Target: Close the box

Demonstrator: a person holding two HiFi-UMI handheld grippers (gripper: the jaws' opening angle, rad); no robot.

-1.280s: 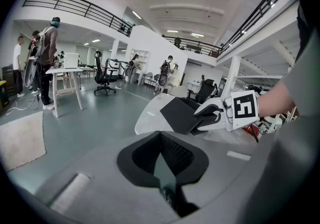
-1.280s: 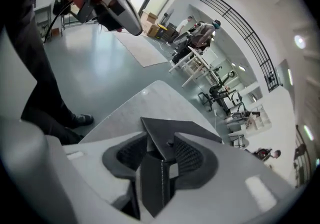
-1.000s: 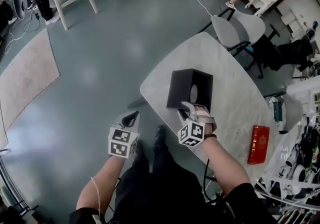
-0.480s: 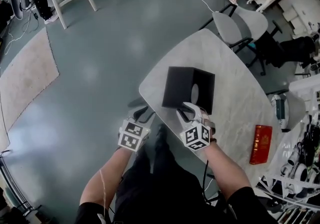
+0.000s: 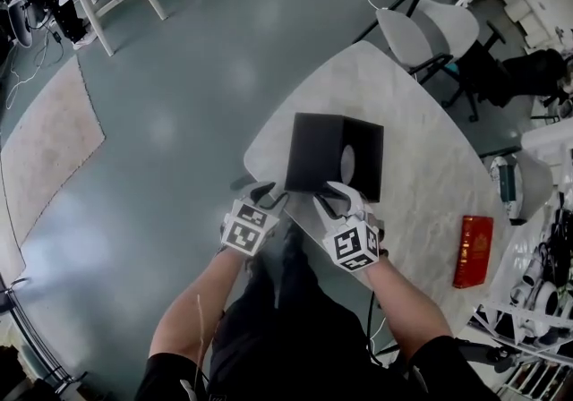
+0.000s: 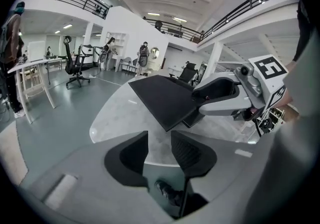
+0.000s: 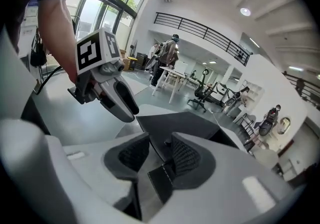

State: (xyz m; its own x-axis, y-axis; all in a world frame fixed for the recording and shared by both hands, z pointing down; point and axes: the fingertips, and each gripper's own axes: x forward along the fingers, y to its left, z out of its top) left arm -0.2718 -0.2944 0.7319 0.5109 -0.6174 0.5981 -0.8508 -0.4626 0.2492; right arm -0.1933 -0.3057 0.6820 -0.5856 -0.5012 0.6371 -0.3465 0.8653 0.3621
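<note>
Clearly, box flap (image 7: 163, 182) lies between the right tongs (image 7: 159, 144).

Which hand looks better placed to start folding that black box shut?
Right, probably. The right gripper sits at the black box with a dark flap between its open jaws. The left gripper, whose jaws have just been opening, holds nothing and hangs by the edge of the table.
</note>
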